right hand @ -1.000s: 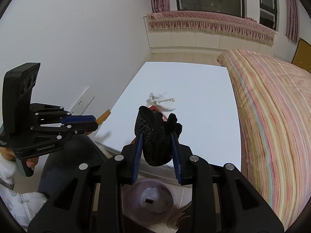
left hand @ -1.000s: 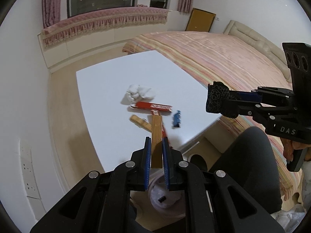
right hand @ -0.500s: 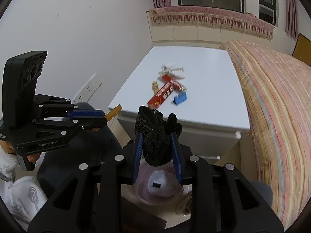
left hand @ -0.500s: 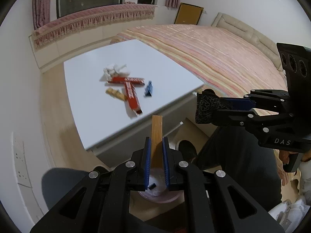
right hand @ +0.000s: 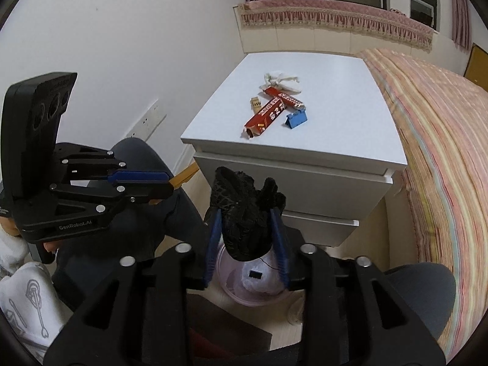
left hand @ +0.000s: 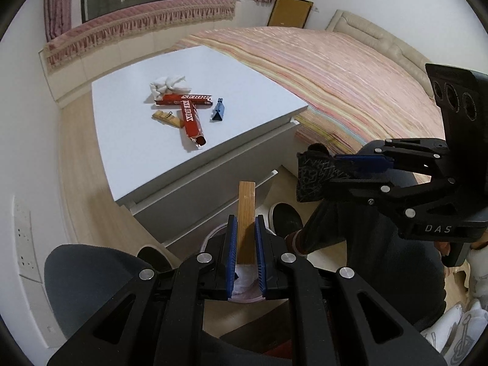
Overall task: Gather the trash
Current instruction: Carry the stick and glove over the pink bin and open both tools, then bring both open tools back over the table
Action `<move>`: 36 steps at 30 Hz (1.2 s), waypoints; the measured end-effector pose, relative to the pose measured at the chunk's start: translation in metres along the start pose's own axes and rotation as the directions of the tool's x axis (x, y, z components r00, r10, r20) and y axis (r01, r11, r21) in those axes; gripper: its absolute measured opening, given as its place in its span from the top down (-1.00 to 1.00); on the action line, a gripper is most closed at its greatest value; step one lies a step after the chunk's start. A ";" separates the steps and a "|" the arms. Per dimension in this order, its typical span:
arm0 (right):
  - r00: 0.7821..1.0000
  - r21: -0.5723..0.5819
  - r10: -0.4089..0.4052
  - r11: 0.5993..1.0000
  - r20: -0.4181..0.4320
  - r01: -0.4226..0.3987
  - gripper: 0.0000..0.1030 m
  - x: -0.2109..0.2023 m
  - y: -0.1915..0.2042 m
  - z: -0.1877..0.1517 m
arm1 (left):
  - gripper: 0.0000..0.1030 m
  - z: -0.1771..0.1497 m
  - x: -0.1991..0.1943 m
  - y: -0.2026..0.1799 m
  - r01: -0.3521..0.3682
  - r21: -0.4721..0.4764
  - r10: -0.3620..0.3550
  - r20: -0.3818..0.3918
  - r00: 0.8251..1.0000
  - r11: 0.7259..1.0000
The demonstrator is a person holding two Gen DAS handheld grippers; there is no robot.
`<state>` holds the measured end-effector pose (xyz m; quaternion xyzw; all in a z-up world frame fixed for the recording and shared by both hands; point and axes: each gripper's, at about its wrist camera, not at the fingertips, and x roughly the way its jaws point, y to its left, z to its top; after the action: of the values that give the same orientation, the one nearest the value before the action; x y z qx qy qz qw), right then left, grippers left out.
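My left gripper [left hand: 246,227] is shut on a flat wooden stick [left hand: 246,210], held above a pink trash bin [left hand: 244,277] on the floor. My right gripper [right hand: 245,222] is shut on a crumpled black mesh wad [right hand: 244,207], above the same bin [right hand: 253,283], which holds white trash. On the white nightstand [left hand: 146,152] lie a white crumpled tissue [left hand: 167,84], two red boxes [left hand: 190,116], a wooden clothespin [left hand: 166,118] and a blue clip [left hand: 218,113]. Each gripper shows in the other's view: the right [left hand: 314,177], the left [right hand: 170,183].
A bed with a striped pink cover [left hand: 335,70] stands right of the nightstand. A white wall with sockets [right hand: 146,122] is on the left. The person's dark-trousered legs [left hand: 366,244] and a dark shoe [left hand: 286,219] flank the bin. A window seat [right hand: 329,21] runs along the back.
Both grippers have pulled back from the nightstand and lowered over the bin, still holding the stick and the black wad. The nightstand now looks farther away.
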<state>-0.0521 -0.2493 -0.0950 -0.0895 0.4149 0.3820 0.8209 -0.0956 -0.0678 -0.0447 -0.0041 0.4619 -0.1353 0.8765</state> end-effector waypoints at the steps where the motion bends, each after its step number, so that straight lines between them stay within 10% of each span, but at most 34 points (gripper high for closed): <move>1: 1.000 -0.001 -0.005 1.000 -0.003 0.005 -0.02 0.001 -0.001 0.000 | 0.43 0.000 0.001 0.001 -0.006 -0.003 0.006 -0.001 1.000 1.000; 3: 0.999 0.002 -0.036 0.999 0.007 0.036 -0.69 0.001 -0.002 0.000 | -0.10 -0.001 0.000 0.004 -0.027 -0.020 0.027 0.010 1.000 0.999; 7: 0.998 0.008 -0.064 0.998 -0.009 0.064 -0.88 0.006 -0.005 -0.001 | -0.77 -0.001 -0.003 0.012 -0.061 -0.054 0.063 0.040 0.997 0.997; 36: 0.998 -0.019 -0.055 0.998 -0.007 0.055 -0.92 0.017 -0.019 0.051 | -0.85 0.049 -0.009 0.051 -0.117 -0.111 0.125 0.071 0.990 0.987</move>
<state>-0.0014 -0.2297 -0.0782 -0.1103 0.4118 0.3627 0.8287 -0.0494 -0.0220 -0.0160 -0.0283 0.4336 -0.0567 0.8989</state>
